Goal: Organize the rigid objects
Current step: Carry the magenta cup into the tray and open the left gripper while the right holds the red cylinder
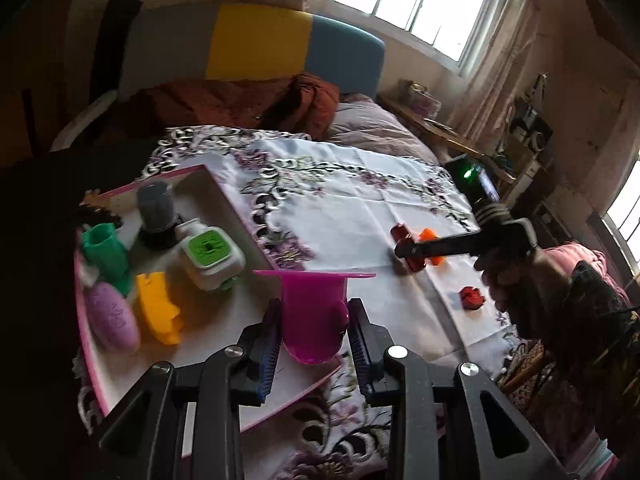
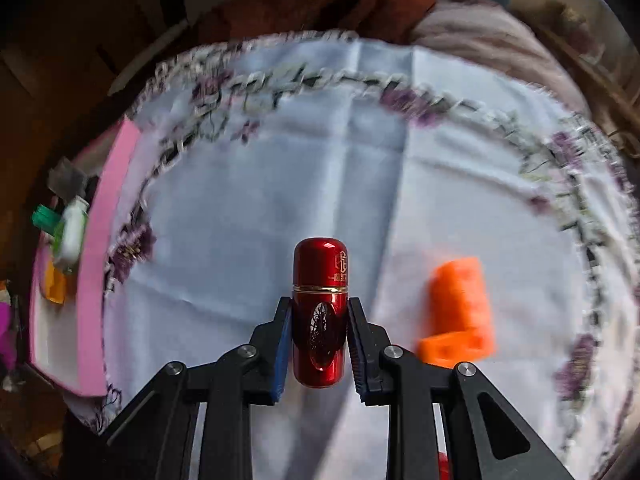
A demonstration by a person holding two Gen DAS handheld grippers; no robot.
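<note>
Holding a magenta piece (image 1: pixel 314 316) between its blue pads, your left gripper (image 1: pixel 314 338) hangs over the near edge of the pink-rimmed tray (image 1: pixel 224 196); the jaws are pinched against the piece's narrow body, and its flat wide flange sits just beyond the fingertips. Past those jaws and off to their left, the tray carries a yellow block (image 1: pixel 158 308), a purple oval (image 1: pixel 112 322), a green cup (image 1: pixel 106 254), a white dispenser with a green face (image 1: pixel 210 254) and a grey-capped jar (image 1: pixel 156 210).

Your right gripper (image 2: pixel 319 322) is clamped on a red metallic capsule (image 2: pixel 320 312), jaws pressed to its lower half, the rounded cap standing out beyond the fingertips. It hovers above the white embroidered cloth (image 2: pixel 248 208). Just right of those jaws an orange block (image 2: pixel 460 308) lies on the cloth, blurred. Far to their left you can see the tray's pink wall, with the white dispenser and yellow block behind it.

From the left wrist view your right gripper shows out across the cloth with the capsule in its tips and the orange block right behind. A small red piece (image 1: pixel 472 298) lies on the cloth near your right hand (image 1: pixel 508 276), apart from both.
</note>
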